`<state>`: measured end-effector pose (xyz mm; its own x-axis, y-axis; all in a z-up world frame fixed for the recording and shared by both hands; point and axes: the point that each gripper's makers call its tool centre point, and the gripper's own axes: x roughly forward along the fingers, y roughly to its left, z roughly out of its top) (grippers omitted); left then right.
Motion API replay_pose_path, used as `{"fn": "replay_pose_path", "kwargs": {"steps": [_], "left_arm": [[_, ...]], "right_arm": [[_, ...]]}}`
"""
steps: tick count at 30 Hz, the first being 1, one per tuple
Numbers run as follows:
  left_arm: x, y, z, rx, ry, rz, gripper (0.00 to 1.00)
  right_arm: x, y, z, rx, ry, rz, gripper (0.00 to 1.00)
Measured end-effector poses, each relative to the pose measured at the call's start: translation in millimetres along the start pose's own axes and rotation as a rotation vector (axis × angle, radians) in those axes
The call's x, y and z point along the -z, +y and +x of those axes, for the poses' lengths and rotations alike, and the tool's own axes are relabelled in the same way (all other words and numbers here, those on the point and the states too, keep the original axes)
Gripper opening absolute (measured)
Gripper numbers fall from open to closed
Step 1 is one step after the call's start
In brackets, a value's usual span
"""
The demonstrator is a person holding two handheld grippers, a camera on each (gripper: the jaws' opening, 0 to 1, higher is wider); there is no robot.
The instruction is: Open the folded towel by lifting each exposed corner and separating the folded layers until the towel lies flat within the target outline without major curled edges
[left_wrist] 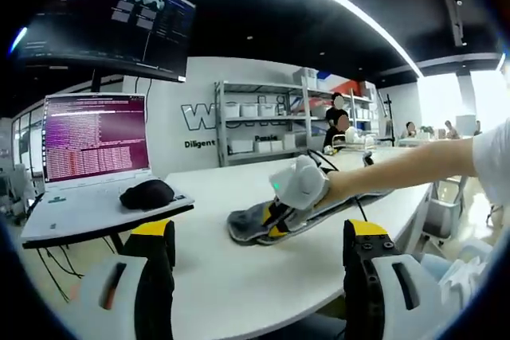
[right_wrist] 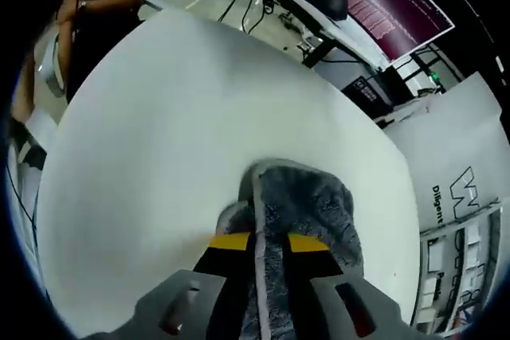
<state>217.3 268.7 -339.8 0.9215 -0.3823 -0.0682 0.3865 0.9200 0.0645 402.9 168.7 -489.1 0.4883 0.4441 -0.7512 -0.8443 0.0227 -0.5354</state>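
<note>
Fluffy grey towel (right_wrist: 307,212) (bunched, piped edge) between right gripper (right_wrist: 269,246) jaws.

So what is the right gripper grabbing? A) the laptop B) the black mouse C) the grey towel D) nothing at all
C: in the right gripper view the right gripper has its jaws closed around the edge of the grey towel on the white table.
</note>
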Motion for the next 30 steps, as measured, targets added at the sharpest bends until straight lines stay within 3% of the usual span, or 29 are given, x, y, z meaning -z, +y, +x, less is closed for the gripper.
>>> {"fn": "replay_pose_path", "kwargs": {"steps": [3,12,22,30], "left_arm": [[-2.7,6.7,-1,-0.002,-0.004,-0.004,0.86],[-5.5,12.3,-3,-0.007,-0.008,-0.004,0.86],[-4.4,10.5,-1,-0.007,-0.002,-0.003,0.86],[-0.4,-4.9,1,-0.005,0.003,0.004,0.86]], "right_arm": [[-0.7,0,-1,-0.004,-0.003,0.014,0.03],[-5.0,-13,-12,0.036,-0.011,0.012,0.02],[-5.7,-51,-47,0.157,-0.035,0.051,0.01],[-1.6,-86,-71,0.246,-0.036,0.057,0.01]]}}
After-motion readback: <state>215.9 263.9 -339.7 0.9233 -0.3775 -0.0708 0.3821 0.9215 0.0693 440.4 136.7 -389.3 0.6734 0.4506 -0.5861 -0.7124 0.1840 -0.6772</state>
